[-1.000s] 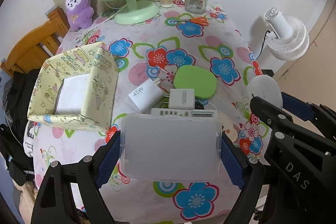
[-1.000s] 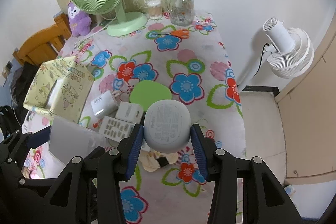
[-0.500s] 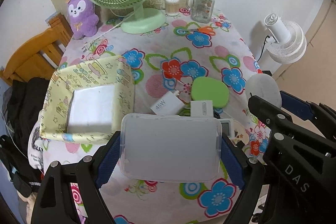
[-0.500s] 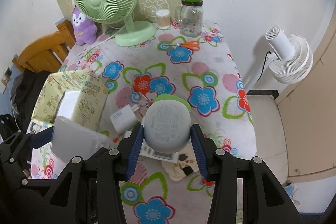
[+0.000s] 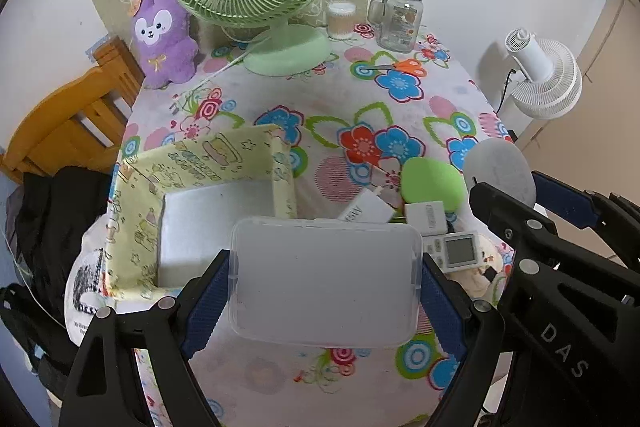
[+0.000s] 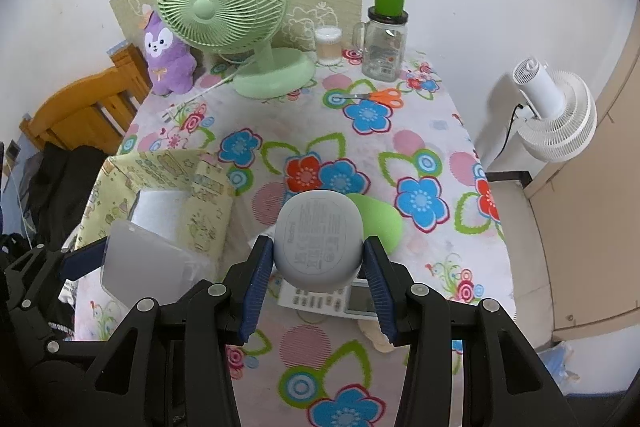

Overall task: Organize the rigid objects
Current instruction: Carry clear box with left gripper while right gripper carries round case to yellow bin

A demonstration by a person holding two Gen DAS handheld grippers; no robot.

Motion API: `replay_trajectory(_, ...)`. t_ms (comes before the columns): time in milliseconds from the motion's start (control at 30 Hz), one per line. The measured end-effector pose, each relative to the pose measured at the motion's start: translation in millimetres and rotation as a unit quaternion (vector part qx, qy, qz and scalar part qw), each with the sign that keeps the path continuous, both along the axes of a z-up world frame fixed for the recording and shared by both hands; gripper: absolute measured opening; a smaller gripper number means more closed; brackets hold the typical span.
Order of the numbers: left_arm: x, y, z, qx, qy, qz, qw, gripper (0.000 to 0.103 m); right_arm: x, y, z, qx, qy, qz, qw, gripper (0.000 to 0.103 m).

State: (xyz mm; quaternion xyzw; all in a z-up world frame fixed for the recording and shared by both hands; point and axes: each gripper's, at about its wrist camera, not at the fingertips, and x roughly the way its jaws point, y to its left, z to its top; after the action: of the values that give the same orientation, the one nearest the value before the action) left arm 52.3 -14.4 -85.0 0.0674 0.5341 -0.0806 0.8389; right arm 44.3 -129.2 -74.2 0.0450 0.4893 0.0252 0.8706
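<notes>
Over the flowered worktop (image 5: 400,99), the yellow printed box (image 5: 224,163) stands at the left, the left tongs (image 5: 324,283) pinch a frosted plastic case (image 5: 324,279) just beside it, and the right tongs (image 6: 318,259) pinch a rounded grey device (image 6: 318,239) above a green pad (image 6: 380,219).

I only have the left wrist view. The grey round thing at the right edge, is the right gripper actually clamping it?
Observer: Yes. In the right wrist view the right gripper has both pads pressed on the grey round device.
Operator: Any markings on it?
Observer: Fine printed text covers its flat face; too small to read.
Operator: What lies under it?
Observer: A white remote with a small screen, flat on the tablecloth.
</notes>
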Motion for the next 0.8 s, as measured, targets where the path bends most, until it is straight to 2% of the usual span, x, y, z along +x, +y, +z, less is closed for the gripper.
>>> replay_trajectory(300, 15.1, 27.8, -2.0, 0.006, 0.006, -0.015, 0.9999, 0.089, 13.9, 31.3, -0.3, -0.002, 0.004, -0.003, 1.0, 0.049)
replay_trajectory(800, 40.7, 67.4, -14.2, -0.006, 0.02, -0.006, 0.9998, 0.089, 44.4, 74.9, -6.7, -0.026, 0.014, 0.015, 0.999, 0.049)
